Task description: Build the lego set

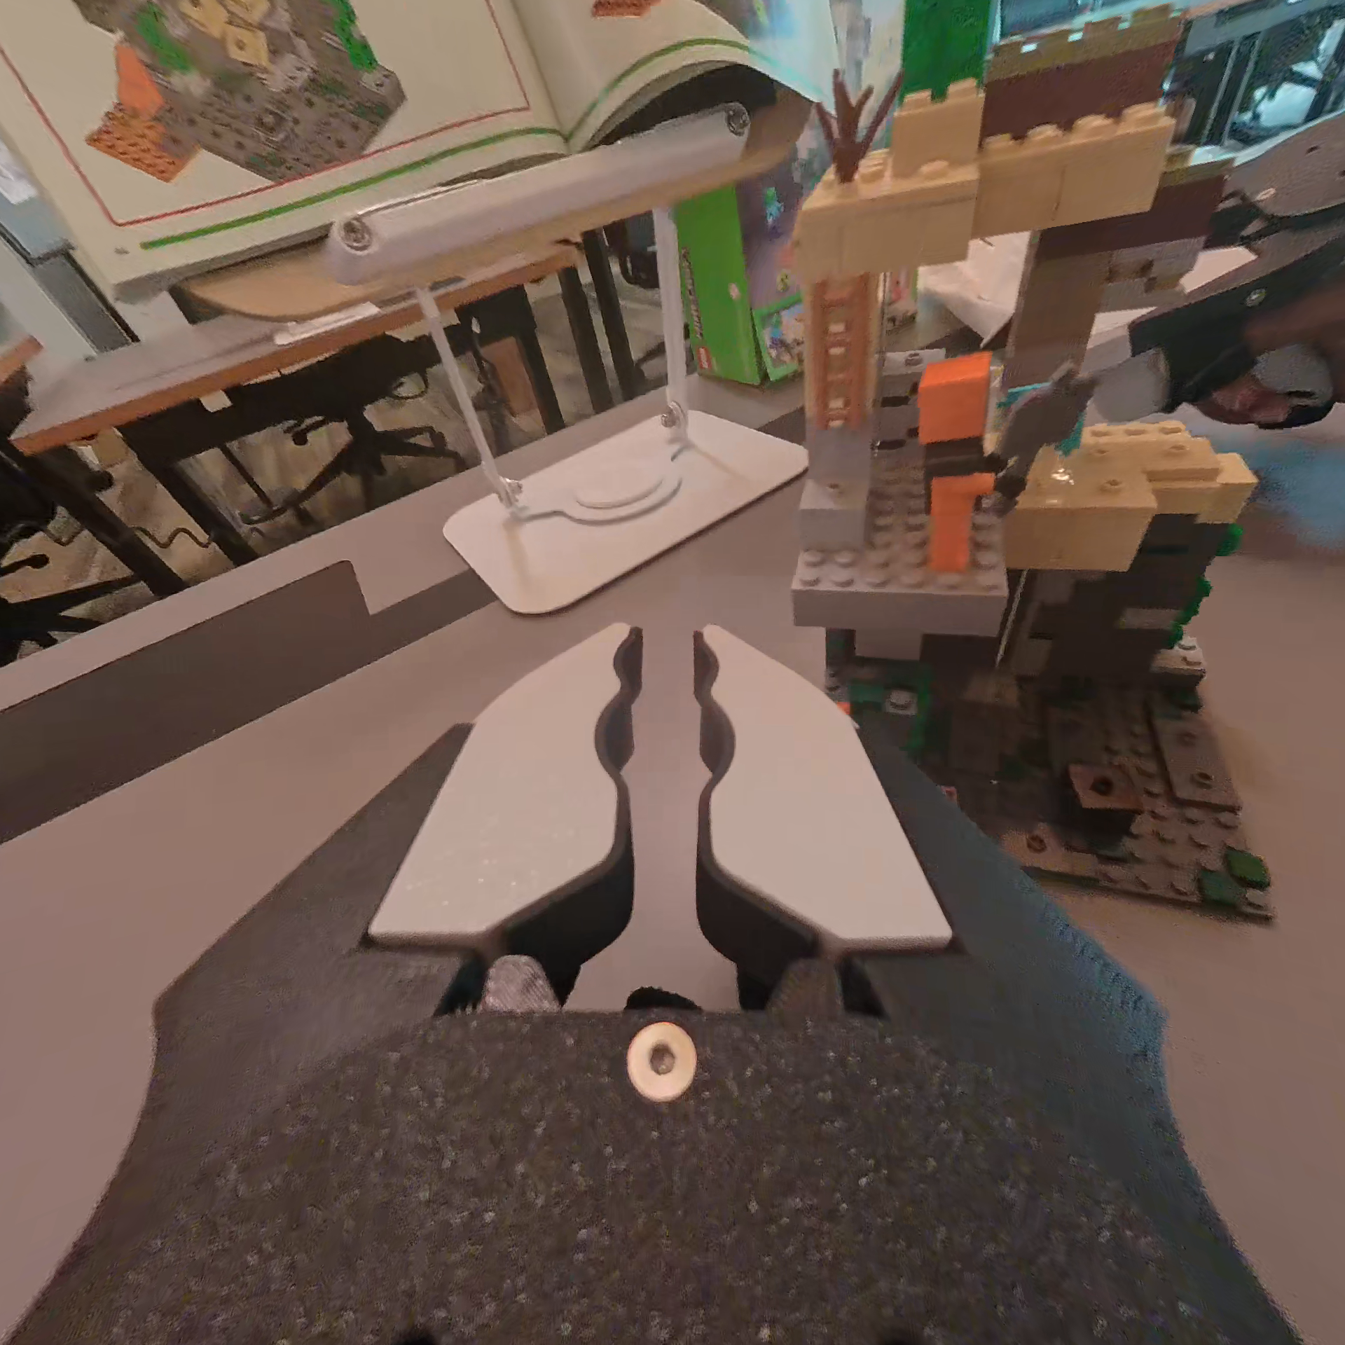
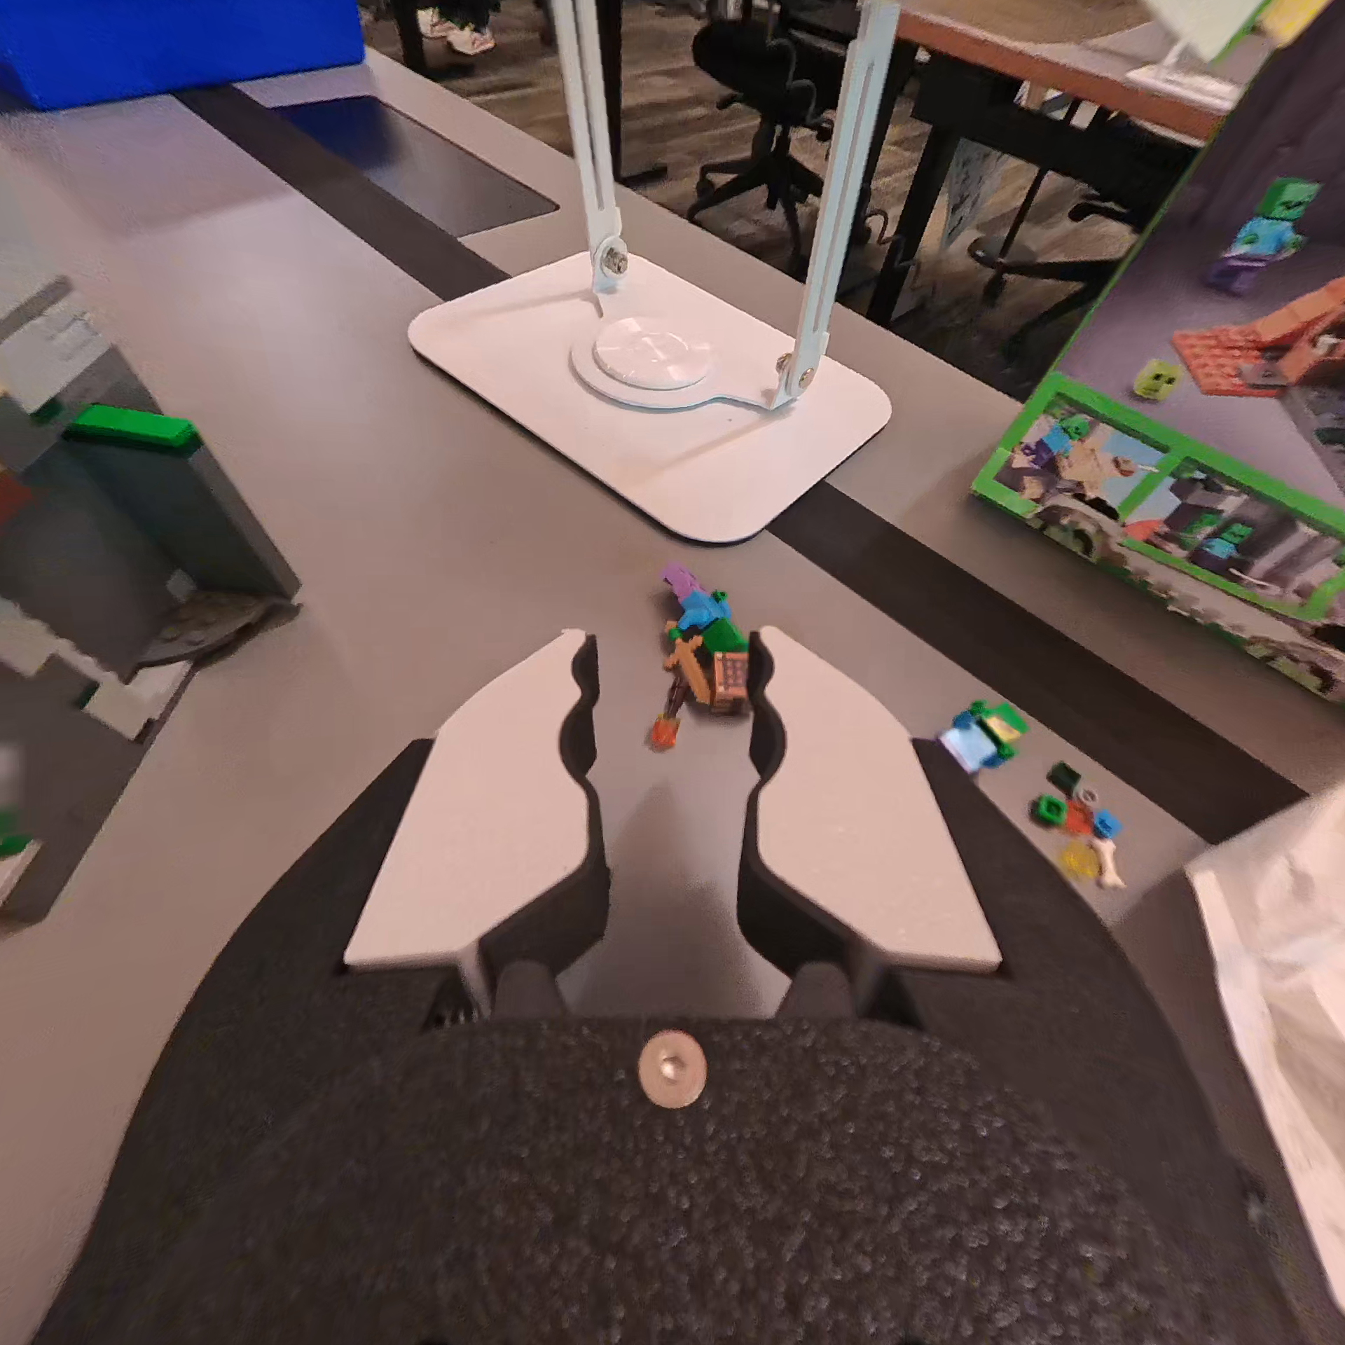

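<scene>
Tan, grey and dark bricks make up the lego build (image 1: pixel 1019 509), which stands on the grey surface (image 1: pixel 218 910) to the right of the left gripper (image 1: pixel 668 640); an orange figure (image 1: pixel 953 466) stands on its grey platform. The left jaws are nearly closed, empty, a narrow gap between them. The right gripper (image 2: pixel 673 644) has its jaws open around a lying zombie minifigure (image 2: pixel 702 655), whose head is near the right finger. Loose small pieces (image 2: pixel 1077 822) lie to the right, near the green set box (image 2: pixel 1193 466). A white stand base (image 2: pixel 655 407) sits beyond.
</scene>
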A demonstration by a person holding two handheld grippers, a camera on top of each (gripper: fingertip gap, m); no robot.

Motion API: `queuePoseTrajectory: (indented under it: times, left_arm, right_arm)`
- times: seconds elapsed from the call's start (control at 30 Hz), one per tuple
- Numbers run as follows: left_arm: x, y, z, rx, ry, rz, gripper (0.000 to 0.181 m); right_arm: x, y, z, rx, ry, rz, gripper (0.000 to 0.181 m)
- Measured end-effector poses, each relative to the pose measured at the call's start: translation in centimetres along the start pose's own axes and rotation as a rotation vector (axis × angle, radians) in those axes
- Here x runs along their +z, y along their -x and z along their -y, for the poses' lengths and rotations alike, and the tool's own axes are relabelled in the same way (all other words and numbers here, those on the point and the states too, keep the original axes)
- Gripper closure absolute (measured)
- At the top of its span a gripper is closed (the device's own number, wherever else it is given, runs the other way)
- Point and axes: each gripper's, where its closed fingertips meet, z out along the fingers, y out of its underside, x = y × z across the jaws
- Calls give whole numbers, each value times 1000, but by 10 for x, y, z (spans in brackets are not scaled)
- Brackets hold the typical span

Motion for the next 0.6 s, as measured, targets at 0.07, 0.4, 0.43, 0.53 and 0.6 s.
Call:
queuePoseTrajectory:
  times: [0.07,0.4,0.43,0.53,0.6]
  left_arm:
    - [-3,3,-5,13,-15,26,169]
    - [-7,0,-13,86,-23,59,172]
    - [-6,-1,-15,88,-20,58,172]
    - [-4,-1,-17,93,-12,56,173]
    - [-4,-1,-18,96,-9,57,174]
  right_arm:
    - [14,0,-2,-20,39,32,137]
    - [57,-3,-14,-108,227,154,127]
    - [59,-3,-17,-117,246,157,128]
    - [65,-4,-25,-170,301,143,135]
    - [68,-3,-26,-192,305,132,150]
